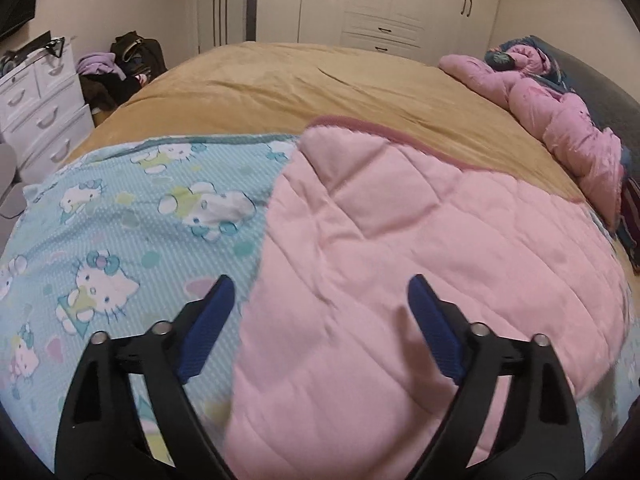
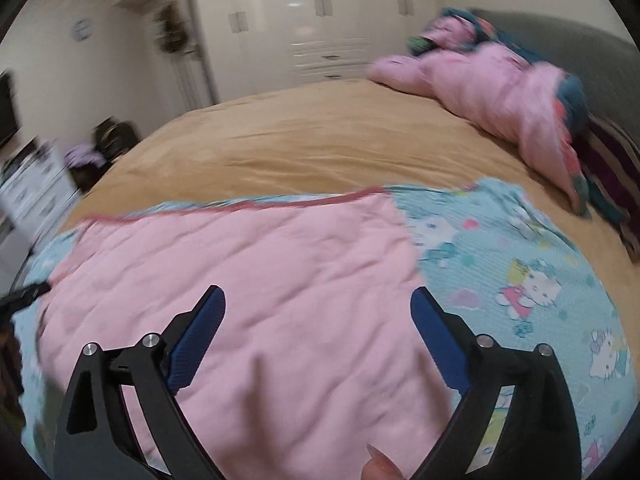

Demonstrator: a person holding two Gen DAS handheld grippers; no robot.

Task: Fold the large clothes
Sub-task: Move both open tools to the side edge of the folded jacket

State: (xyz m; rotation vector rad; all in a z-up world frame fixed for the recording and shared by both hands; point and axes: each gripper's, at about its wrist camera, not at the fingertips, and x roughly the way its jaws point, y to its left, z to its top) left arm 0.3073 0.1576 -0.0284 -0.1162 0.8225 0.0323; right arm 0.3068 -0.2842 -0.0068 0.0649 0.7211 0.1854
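A quilt lies on the bed, its pink quilted underside [image 1: 400, 260] folded over the light blue cartoon-cat printed side [image 1: 120, 220]. In the right wrist view the pink part [image 2: 240, 280] sits left and the blue print [image 2: 520, 280] right. My left gripper [image 1: 320, 292] is open and empty, hovering above the edge where pink meets blue. My right gripper [image 2: 318, 304] is open and empty above the pink part. The tip of the left gripper [image 2: 24, 296] shows at the left edge of the right wrist view.
The bed has a tan cover [image 1: 320, 80]. A bunched pink duvet [image 1: 560, 120] and dark pillows lie by the grey headboard [image 2: 580, 48]. A white drawer unit [image 1: 40, 112] and a pile of clothes [image 1: 120, 68] stand left of the bed. White wardrobes [image 1: 400, 0] line the far wall.
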